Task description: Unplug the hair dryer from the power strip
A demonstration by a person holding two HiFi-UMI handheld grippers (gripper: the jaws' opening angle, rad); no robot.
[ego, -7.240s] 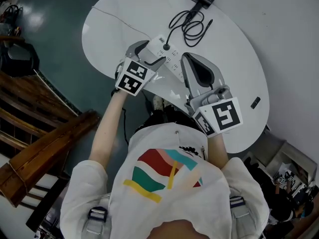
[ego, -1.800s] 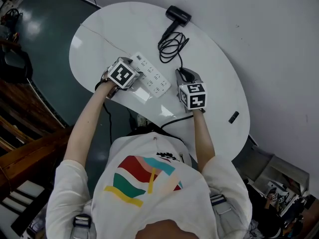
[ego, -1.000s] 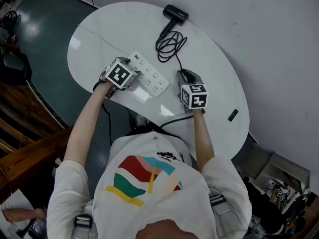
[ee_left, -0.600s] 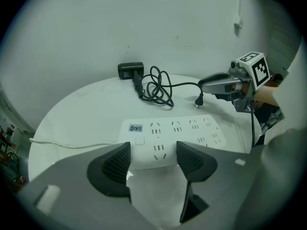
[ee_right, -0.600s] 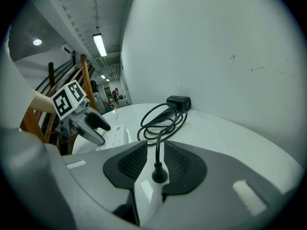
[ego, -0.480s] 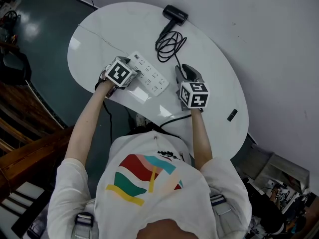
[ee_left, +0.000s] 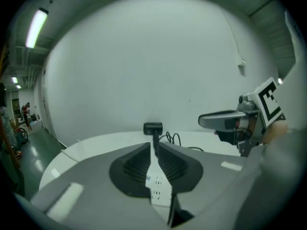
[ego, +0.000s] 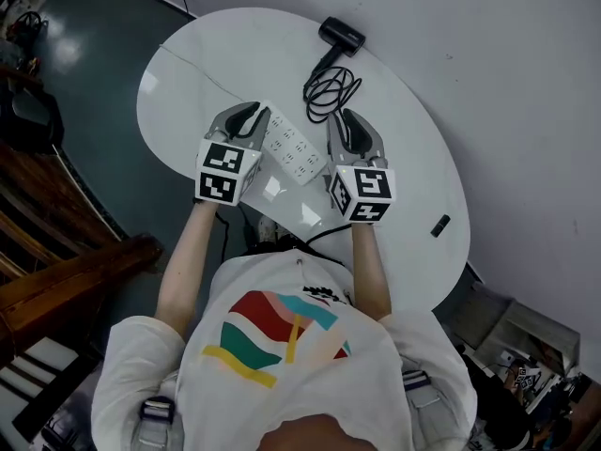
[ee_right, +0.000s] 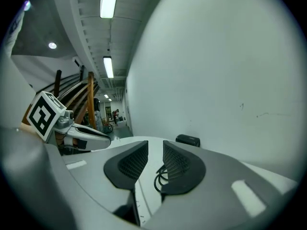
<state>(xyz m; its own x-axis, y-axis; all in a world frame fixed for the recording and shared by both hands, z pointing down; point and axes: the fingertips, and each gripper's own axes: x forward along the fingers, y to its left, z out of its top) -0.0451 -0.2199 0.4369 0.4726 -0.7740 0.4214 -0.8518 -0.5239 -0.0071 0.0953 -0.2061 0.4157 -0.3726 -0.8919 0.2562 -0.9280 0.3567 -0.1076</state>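
The black hair dryer (ego: 341,36) lies at the far edge of the white table (ego: 413,148), its cord (ego: 333,87) coiled in front of it. The white power strip (ego: 286,144) lies between my grippers with no plug seen in its sockets. My left gripper (ego: 252,114) hangs above the strip's left end; its jaws have just been closing and stand shut on nothing (ee_left: 153,145). My right gripper (ego: 345,120) hovers above the cord's near end, open (ee_right: 155,145); its jaws have just been closing a little, with nothing between them. The cord (ee_right: 159,178) shows below them.
The strip's own black cable (ego: 319,228) runs off the table's near edge. A small dark object (ego: 440,225) lies near the table's right rim. A white wall stands behind the table; wooden stairs (ego: 56,280) are at the left.
Both grippers have lifted off the table and come nearer the head camera. The left jaws, spread at the strip's end before, are now together. Strip, cord and dryer have stayed put.
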